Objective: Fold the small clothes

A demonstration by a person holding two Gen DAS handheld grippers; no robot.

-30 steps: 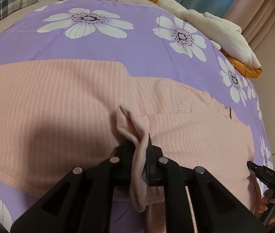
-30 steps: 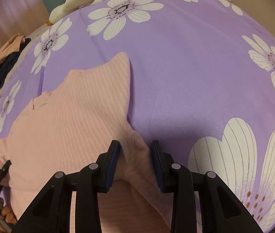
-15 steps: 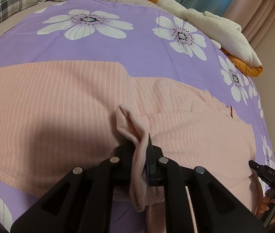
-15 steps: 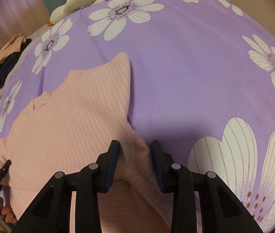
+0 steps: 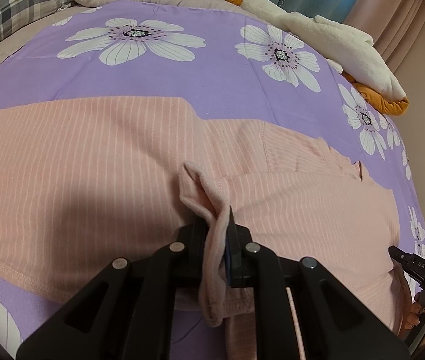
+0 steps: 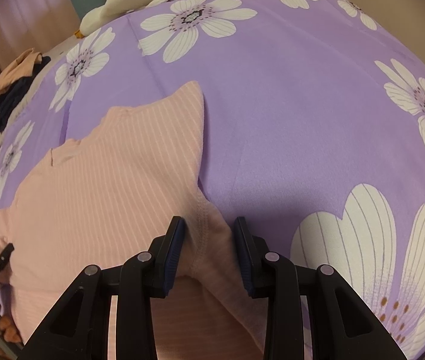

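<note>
On bedspread [image 6: 287, 120]: left hand-held gripper [image 5: 217, 240] pinches pink garment [image 5: 92, 165]; right [image 6: 209, 249] spread.

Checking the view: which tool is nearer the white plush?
Hard to call; neither is close. The left tool, shut on the pink top, sees the white plush at the bed's far right. The right tool, open around the top's seam, sees it far left.

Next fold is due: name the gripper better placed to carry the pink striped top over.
Left gripper: jaws shut on the pink striped top. Right gripper jaws are open around fabric.
</note>
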